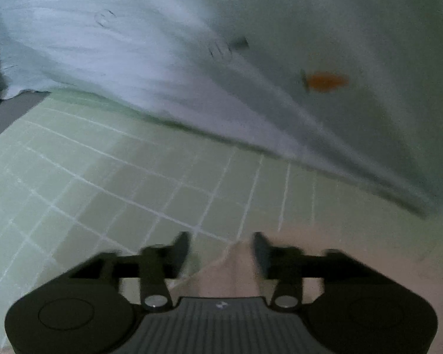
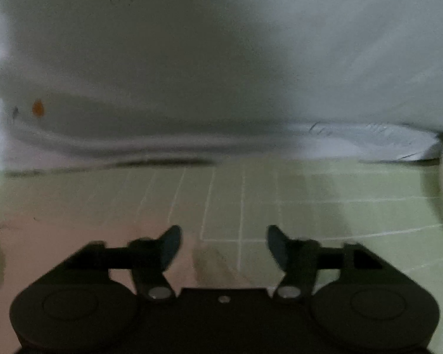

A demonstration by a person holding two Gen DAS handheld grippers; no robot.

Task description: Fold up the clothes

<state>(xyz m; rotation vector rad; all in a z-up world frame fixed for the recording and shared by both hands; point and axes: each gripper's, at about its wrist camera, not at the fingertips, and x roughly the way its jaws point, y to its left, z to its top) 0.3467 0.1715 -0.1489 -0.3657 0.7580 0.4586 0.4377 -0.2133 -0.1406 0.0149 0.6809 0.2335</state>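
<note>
A pale garment (image 1: 109,44) is lying spread across the upper part of both wrist views, on a green gridded mat (image 1: 103,183). The left gripper (image 1: 221,250) and right gripper (image 2: 224,243) are being held with jaws apart, nothing between them, short of the near hem. Judged, a fresh grasp is being prepared; next, the hem needs pinching.

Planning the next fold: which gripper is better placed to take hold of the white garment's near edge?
Probably the right gripper: the white garment has its near edge running squarely across ahead of its open fingers. From the left gripper the edge slants away. Neither holds cloth.
</note>
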